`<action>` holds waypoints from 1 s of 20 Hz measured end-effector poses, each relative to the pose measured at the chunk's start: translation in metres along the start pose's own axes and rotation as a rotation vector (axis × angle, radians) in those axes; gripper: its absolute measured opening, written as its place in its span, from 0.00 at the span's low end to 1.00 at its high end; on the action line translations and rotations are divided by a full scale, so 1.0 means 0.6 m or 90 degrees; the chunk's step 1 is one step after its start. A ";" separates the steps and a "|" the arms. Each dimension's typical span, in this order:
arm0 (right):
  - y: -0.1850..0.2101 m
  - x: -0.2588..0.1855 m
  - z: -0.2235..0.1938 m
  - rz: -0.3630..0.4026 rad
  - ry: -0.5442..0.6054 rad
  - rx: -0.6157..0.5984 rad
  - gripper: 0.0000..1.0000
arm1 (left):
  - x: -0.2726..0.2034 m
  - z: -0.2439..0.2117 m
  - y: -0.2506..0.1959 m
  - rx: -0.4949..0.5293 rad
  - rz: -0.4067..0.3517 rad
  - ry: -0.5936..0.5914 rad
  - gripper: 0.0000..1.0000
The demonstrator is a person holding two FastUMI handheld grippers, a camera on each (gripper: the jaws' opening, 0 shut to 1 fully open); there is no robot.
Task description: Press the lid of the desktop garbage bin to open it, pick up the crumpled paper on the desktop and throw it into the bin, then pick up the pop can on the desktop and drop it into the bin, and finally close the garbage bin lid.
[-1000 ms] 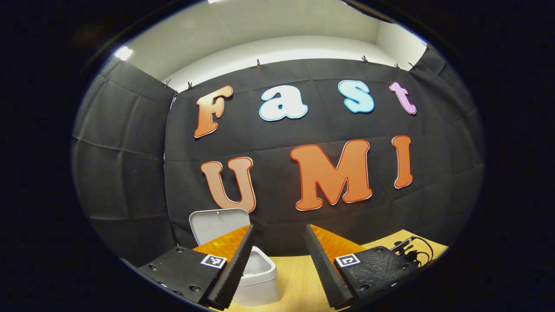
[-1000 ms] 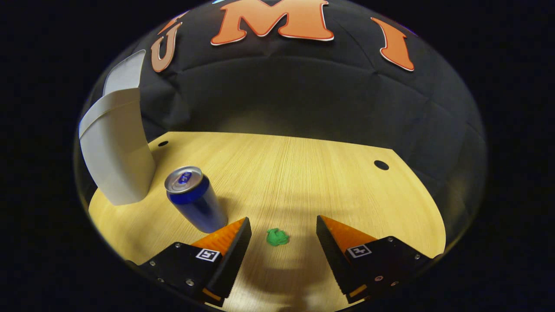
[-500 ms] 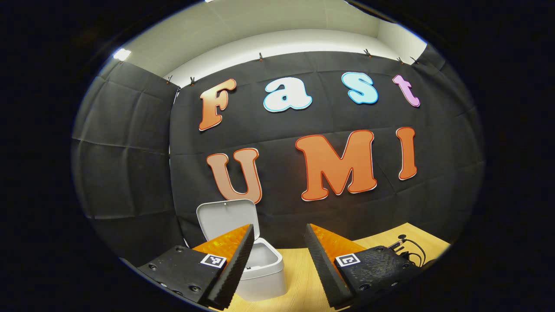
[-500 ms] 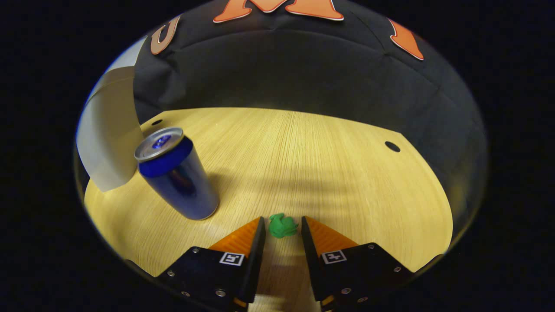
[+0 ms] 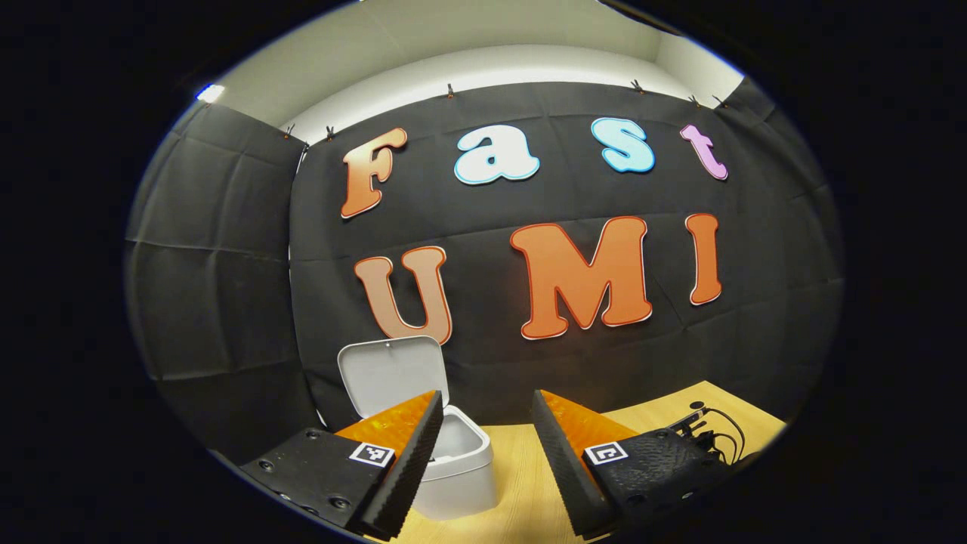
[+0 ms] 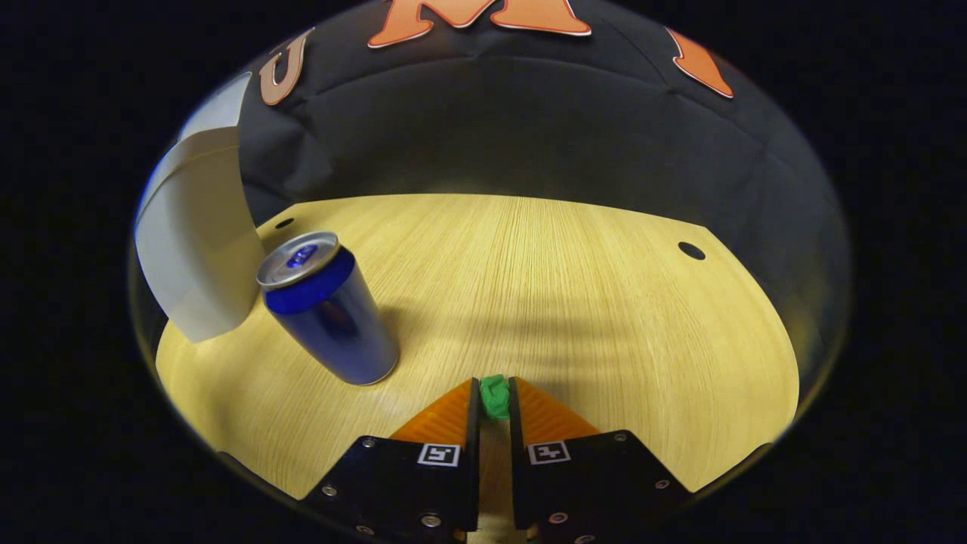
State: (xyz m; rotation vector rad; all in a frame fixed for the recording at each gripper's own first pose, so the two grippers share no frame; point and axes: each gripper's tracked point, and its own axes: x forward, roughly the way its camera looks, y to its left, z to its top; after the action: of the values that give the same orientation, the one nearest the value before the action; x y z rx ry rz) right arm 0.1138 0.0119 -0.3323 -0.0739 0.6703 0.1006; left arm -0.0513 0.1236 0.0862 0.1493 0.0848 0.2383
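Right gripper view: crumpled paper between closed-in jaws

A wooden table spreads ahead of the tongs. Black cables lie on it at the right. Two small holes are near its far edge.

A bright green crumpled paper sits pinched between the right gripper's fingers, above a pale yellow desk with fine straight wood grain. To their left, a glossy blue pop can with a silver top stands before a plain pale grey bin, its lid matching.
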 end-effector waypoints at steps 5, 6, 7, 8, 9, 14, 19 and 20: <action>-0.006 -0.058 0.064 0.006 -0.058 0.020 0.17 | 0.006 -0.008 0.000 -0.021 -0.006 0.002 0.76; -0.010 -0.071 0.082 0.004 -0.074 0.026 0.17 | 0.008 -0.006 -0.001 -0.026 -0.008 0.000 0.76; -0.012 -0.088 0.101 0.005 -0.090 0.034 0.17 | 0.007 -0.011 -0.001 -0.030 -0.009 0.000 0.76; -0.016 -0.103 0.119 0.002 -0.104 0.038 0.17 | 0.008 -0.010 -0.001 -0.033 -0.009 -0.001 0.76; -0.018 -0.118 0.136 0.004 -0.121 0.040 0.17 | 0.009 -0.013 0.002 -0.039 -0.009 -0.001 0.76; -0.008 -0.189 0.222 0.010 -0.193 0.031 0.17 | 0.011 -0.026 0.024 -0.070 0.003 0.002 0.76; 0.044 -0.250 0.304 0.054 -0.252 0.008 0.17 | 0.009 -0.049 0.065 -0.093 0.034 0.013 0.76; 0.060 -0.260 0.321 0.065 -0.264 0.003 0.17 | 0.006 -0.052 0.073 -0.098 0.042 0.014 0.76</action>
State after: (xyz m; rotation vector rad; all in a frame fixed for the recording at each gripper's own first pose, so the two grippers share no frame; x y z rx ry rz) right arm 0.1065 0.0564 -0.0861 -0.0128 0.2592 0.2061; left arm -0.0607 0.1712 0.0621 -0.0041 0.0834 0.3107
